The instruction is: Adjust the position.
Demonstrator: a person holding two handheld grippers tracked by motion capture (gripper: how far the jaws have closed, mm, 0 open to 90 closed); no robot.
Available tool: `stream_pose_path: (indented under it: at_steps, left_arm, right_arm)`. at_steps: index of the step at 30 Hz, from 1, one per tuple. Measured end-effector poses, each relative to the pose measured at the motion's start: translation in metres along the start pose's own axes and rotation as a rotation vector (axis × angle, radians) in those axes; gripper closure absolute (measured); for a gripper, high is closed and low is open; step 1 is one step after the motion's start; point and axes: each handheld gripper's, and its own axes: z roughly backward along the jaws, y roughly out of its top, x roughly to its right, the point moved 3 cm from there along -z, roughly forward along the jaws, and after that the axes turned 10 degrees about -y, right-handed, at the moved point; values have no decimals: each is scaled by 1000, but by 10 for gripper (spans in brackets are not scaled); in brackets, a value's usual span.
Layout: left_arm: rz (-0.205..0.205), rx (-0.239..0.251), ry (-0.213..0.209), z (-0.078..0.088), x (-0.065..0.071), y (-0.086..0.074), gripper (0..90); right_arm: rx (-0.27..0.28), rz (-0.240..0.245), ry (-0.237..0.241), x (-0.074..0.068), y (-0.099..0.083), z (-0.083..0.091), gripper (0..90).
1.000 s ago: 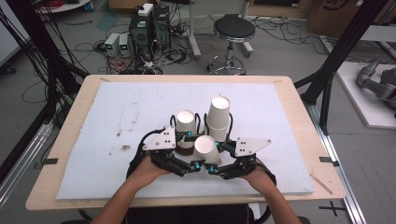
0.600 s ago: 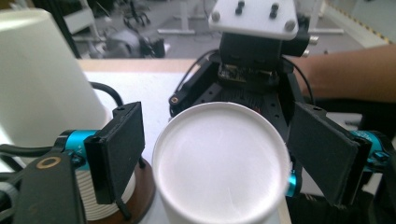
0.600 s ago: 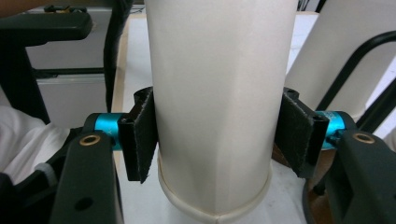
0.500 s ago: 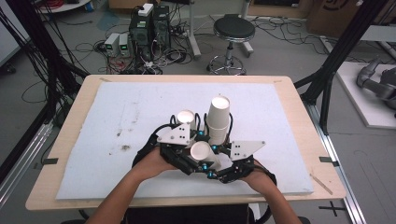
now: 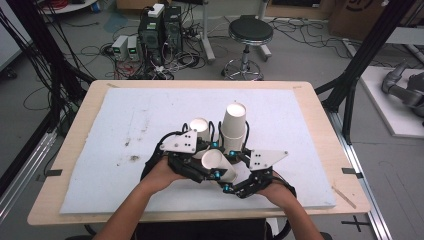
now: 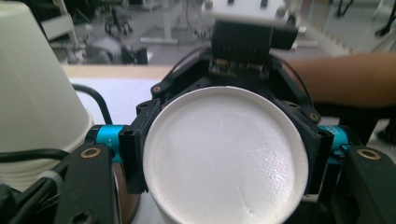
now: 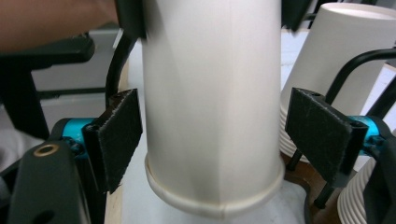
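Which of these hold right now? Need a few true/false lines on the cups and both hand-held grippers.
1. The left hand-held gripper grips a paper cup. True: its jaws have just been closing, and the pads sit against the cup's sides.
2. The right hand-held gripper clamps the same cup. False: its jaws have just been opening, and the pads stand clear of the cup on both sides.
3. A tall cup stack, upside down, stands on the white board. True.
4. The gripped cup stands upright on the board. False: it is tipped on its side between the two grippers.
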Motion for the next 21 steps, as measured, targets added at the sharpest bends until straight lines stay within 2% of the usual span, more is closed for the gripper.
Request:
stream_pose_path:
  at_steps: [1,3,10,15,16,19,21]
  left_arm:
    - [8,34,-2,1,0,1,360]
    - [11,58,-7,2,0,1,360]
    - [12,97,-10,2,1,1,360]
    - [10,106,-17,0,2,1,360]
    - [10,106,-17,0,2,1,360]
    - [15,101,-20,0,4,1,362]
    - [23,80,-12,1,5,1,360]
  right_arm:
    - [3,-1,-1,0,0,0,194]
    - [5,-3,-1,-1,0,-1,194]
    - [23,-22,6,1,0,0,194]
    - [28,-19,17,0,0,0,207]
    - [33,-15,31,0,0,0,255]
    - [36,-7,56,0,0,3,310]
    - [37,-1,68,0,0,4,347]
